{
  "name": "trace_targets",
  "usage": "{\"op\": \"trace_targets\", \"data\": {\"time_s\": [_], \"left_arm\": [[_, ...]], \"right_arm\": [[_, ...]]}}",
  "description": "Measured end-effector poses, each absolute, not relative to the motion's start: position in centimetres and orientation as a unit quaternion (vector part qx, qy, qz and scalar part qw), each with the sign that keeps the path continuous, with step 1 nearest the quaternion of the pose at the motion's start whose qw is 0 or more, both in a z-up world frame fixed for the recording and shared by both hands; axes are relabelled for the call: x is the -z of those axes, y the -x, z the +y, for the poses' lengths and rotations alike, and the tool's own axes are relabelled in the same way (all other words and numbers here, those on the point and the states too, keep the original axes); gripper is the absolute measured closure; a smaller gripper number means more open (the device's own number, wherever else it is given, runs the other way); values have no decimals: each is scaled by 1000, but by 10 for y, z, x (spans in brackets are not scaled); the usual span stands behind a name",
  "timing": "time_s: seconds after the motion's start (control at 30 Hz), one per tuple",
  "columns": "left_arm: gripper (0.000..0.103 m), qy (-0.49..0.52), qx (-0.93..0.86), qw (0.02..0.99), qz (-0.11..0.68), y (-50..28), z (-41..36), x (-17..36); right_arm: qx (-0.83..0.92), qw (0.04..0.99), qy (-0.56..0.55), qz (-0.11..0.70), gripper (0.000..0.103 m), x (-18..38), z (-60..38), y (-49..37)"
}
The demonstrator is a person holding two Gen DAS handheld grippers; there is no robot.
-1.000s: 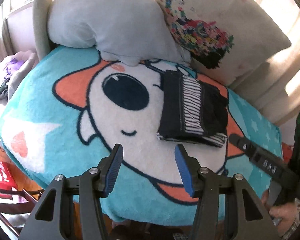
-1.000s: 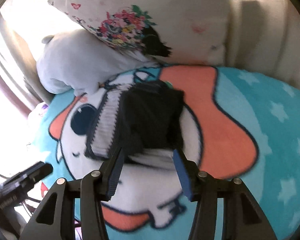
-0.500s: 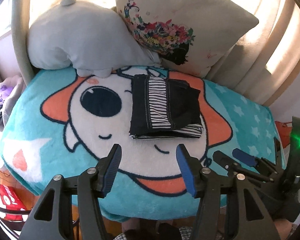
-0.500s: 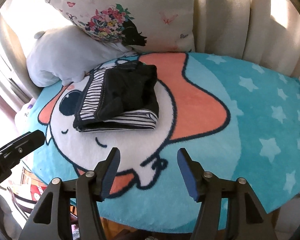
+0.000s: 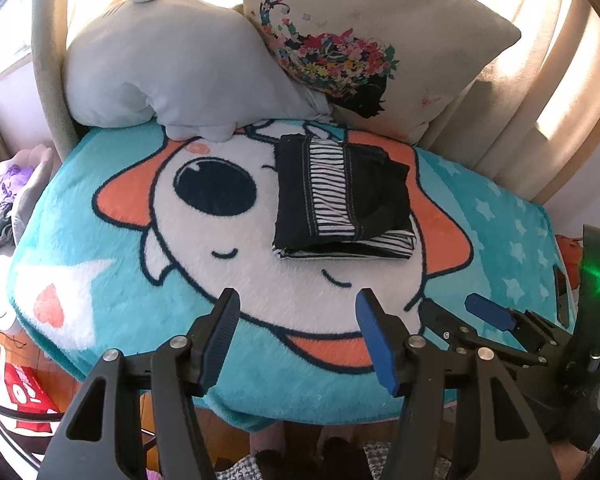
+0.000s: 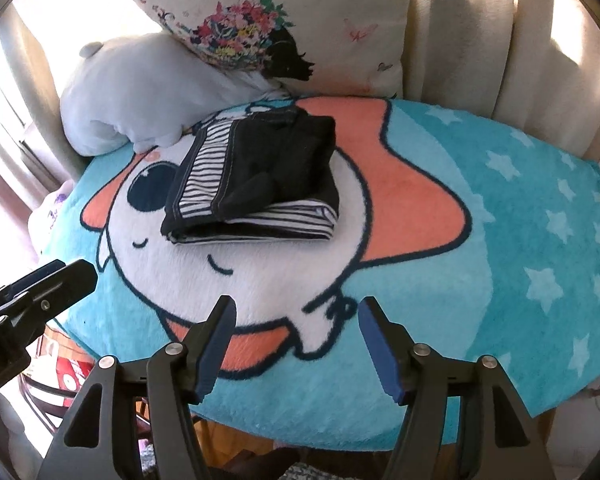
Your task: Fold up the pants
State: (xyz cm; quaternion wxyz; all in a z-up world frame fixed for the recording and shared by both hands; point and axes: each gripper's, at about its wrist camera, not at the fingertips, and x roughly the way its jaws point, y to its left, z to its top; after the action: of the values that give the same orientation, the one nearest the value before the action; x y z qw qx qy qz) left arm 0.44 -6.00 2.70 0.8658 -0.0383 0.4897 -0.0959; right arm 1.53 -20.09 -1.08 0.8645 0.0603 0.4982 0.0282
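Opening their empty jaws, the left gripper (image 5: 296,312) and right gripper (image 6: 294,316) hover near the folded pants (image 5: 340,200); best withdraw cleanly, leaving the stack undisturbed.

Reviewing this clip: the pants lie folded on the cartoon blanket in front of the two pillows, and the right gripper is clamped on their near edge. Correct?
Not quite. The right gripper holds nothing: the right wrist view shows its jaws apart and opening, with only blanket between them, well short of the pants. The rest stands: the pants lie folded on the blanket in front of the grey pillow and floral pillow.
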Motion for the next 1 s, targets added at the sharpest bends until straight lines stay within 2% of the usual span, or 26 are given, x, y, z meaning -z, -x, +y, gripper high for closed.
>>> {"op": "trace_targets", "data": {"time_s": [1.0], "left_arm": [[44,46,101,859,501,-13,-52,-18]], "right_arm": [[-18,850,-55,524,32,25,-190,-20]]}}
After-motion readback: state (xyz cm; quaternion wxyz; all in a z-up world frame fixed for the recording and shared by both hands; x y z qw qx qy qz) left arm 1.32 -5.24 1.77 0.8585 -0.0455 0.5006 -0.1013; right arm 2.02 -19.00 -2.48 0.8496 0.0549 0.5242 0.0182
